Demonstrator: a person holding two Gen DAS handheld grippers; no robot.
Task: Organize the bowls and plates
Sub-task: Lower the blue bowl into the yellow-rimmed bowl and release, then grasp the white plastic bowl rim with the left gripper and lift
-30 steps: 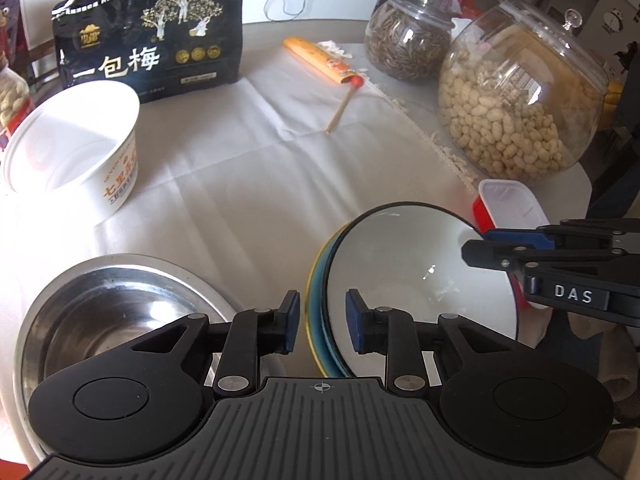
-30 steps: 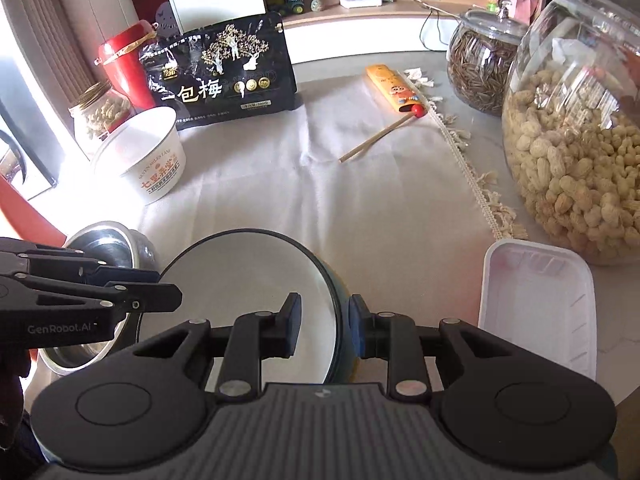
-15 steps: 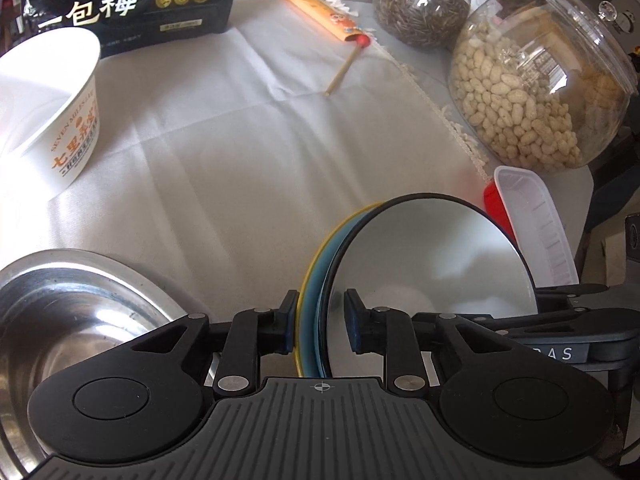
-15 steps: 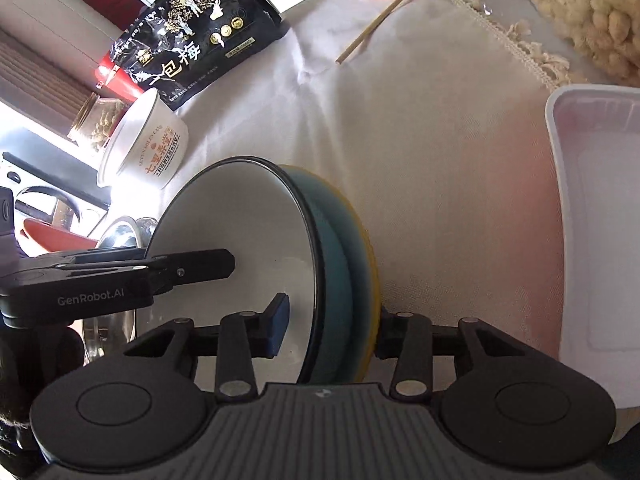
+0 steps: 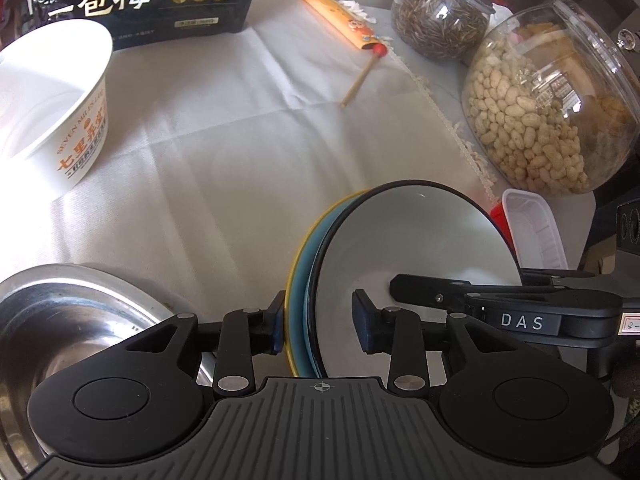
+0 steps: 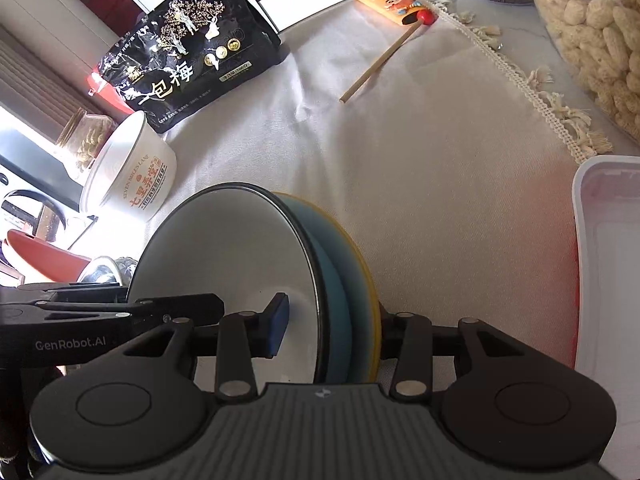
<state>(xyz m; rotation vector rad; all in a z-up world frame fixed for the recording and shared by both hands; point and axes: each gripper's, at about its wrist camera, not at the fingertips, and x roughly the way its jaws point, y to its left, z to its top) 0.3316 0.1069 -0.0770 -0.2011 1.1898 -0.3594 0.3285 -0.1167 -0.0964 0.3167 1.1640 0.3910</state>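
Both grippers straddle the rim of one tilted stack of round plates (image 5: pixel 412 248) (white with a dark edge on top, teal and yellow beneath) above the white tablecloth (image 5: pixel 240 160). The left gripper (image 5: pixel 320 326) and right gripper (image 6: pixel 332 328) each have fingers either side of it, the inner pads not visibly touching. A shiny steel bowl (image 5: pixel 72 320) sits just left.

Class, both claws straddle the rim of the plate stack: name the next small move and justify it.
Probably close the left claw fully. Its outer finger touches the yellow plate, but a gap remains at the inner finger beside the white plate; the right claw looks equally loose.
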